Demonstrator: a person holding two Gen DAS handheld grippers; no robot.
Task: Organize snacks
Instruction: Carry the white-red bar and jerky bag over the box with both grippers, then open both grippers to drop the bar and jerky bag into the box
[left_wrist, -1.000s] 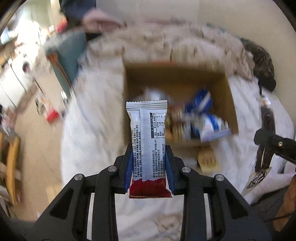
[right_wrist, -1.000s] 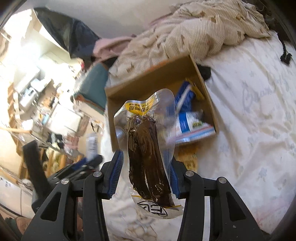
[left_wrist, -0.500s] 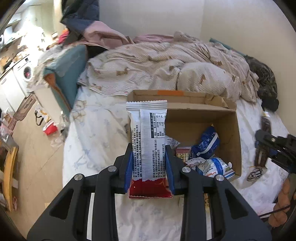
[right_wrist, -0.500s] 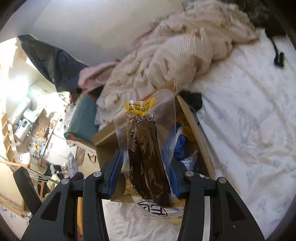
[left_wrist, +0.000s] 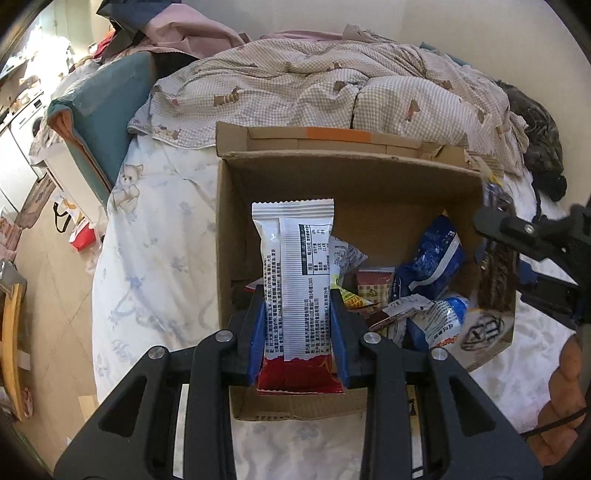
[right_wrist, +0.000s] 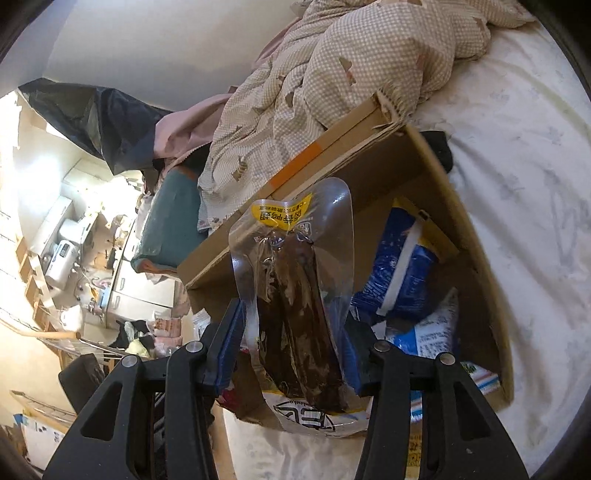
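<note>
The white-and-red foil snack bar (left_wrist: 295, 295), clamped upright in the left gripper (left_wrist: 297, 339), now fronts the open brown cardboard box (left_wrist: 369, 177) at frame centre, which looms nearer than a second ago. The right gripper (right_wrist: 293, 347), its jaws just eased slightly wider, holds a clear vacuum pouch of dark meat (right_wrist: 295, 295) over that box. Blue-and-white snack bags (left_wrist: 430, 262) crowd the box's lower right, on the white bedsheet (left_wrist: 155, 236) below a checked beige quilt (left_wrist: 332, 92).

Checked duvet (left_wrist: 332, 88) bunched at bed's far end; teal cushion (left_wrist: 103, 110) at left; washer (left_wrist: 26, 125) beyond
</note>
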